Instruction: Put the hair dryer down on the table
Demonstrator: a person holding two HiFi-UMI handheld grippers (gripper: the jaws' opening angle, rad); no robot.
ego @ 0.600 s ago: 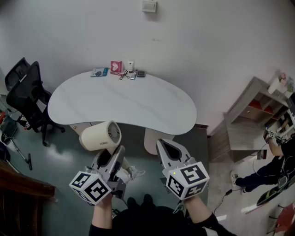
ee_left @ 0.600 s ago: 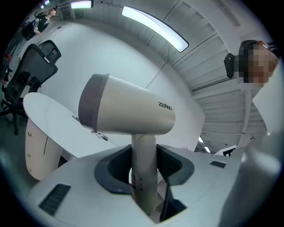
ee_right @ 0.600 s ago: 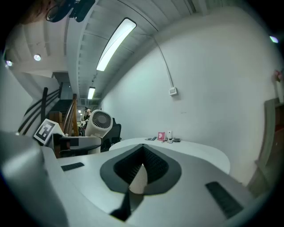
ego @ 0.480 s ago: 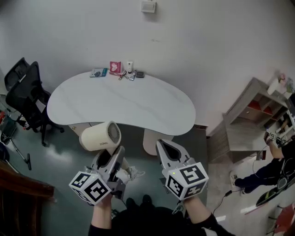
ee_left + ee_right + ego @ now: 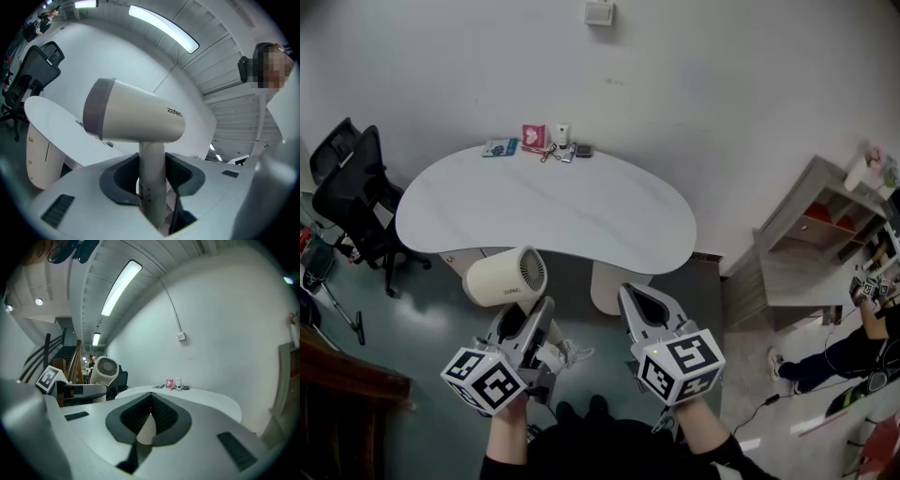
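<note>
A cream hair dryer (image 5: 502, 278) with a round grille at its back hangs in the air just in front of the white table's (image 5: 544, 211) near edge, above the floor. My left gripper (image 5: 532, 314) is shut on its handle, and the barrel lies level above the jaws. In the left gripper view the hair dryer (image 5: 136, 117) fills the middle, with its handle clamped in the left gripper (image 5: 152, 171). My right gripper (image 5: 636, 298) hovers beside it to the right, shut and holding nothing. The right gripper view shows the right gripper (image 5: 151, 404) with its jaws together and the hair dryer (image 5: 104, 371) off to the left.
Several small items (image 5: 539, 141) sit at the table's far edge by the wall. A black office chair (image 5: 352, 192) stands left of the table. A grey shelf unit (image 5: 811, 234) and a person (image 5: 862, 328) are at the right. A white pedestal (image 5: 605, 286) carries the table.
Both grippers and the hair dryer stay almost still. The person at the far right has shifted a little.
</note>
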